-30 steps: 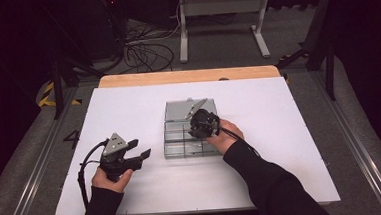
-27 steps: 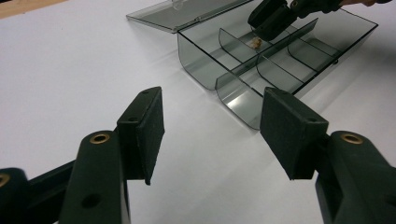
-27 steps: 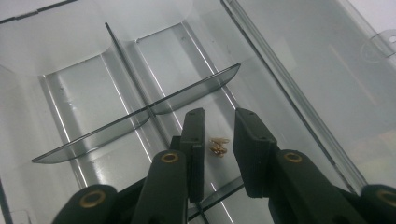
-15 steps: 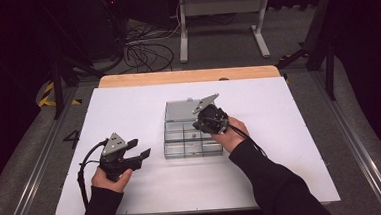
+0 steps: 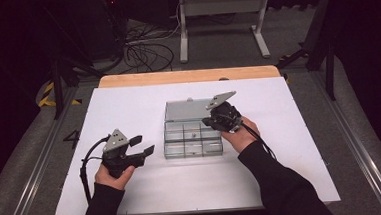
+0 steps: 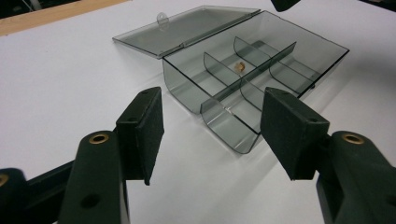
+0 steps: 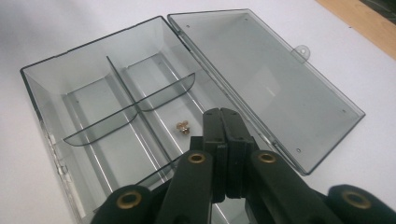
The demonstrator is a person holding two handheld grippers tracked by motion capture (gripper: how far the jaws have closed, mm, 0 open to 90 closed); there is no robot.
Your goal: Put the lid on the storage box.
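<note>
In the right gripper view the closed black jaws cover the near middle of the compartment box point(image 7: 116, 107), and its corner at 7 o'clock runs off the bottom edge. The small brass piece point(image 7: 183, 126) in one compartment is too small to identify. In the left gripper view, a dark object point(image 6: 285, 3) at 1 o'clock is cut off by the top edge.

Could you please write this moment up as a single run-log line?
left hand-held gripper: open, empty, left of box | right hand-held gripper: shut, empty, over box | compartment box: lid open | small brass part: in compartment
</note>
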